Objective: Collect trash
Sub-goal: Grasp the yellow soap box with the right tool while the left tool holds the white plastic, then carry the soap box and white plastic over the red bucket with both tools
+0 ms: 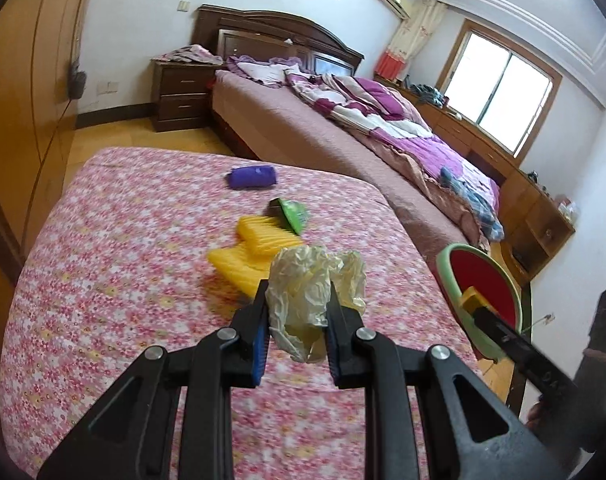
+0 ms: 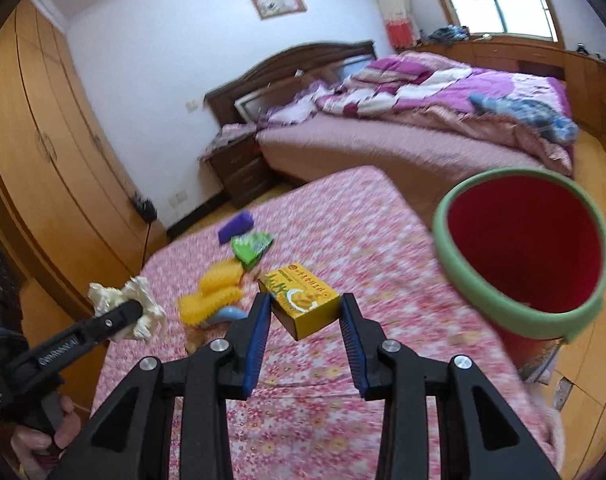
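My left gripper [image 1: 297,296] is shut on a crumpled cream plastic wrapper [image 1: 315,284] and holds it above the pink floral cloth [image 1: 123,280]. In the right wrist view the wrapper [image 2: 123,304] shows at the left in the left gripper [image 2: 131,312]. My right gripper [image 2: 305,308] is shut on a yellow carton [image 2: 303,300], held above the cloth. A red bin with a green rim [image 2: 523,256] stands at the right edge of the table; in the left wrist view the bin [image 1: 487,292] is at the right, with the carton [image 1: 473,298] in front of it.
On the cloth lie yellow ridged pieces [image 1: 255,248], a green packet [image 1: 291,214] and a purple roll [image 1: 253,176]. A bed [image 1: 343,120] with purple bedding stands beyond, a wooden wardrobe [image 1: 23,100] at the left, a nightstand [image 1: 183,92] at the back.
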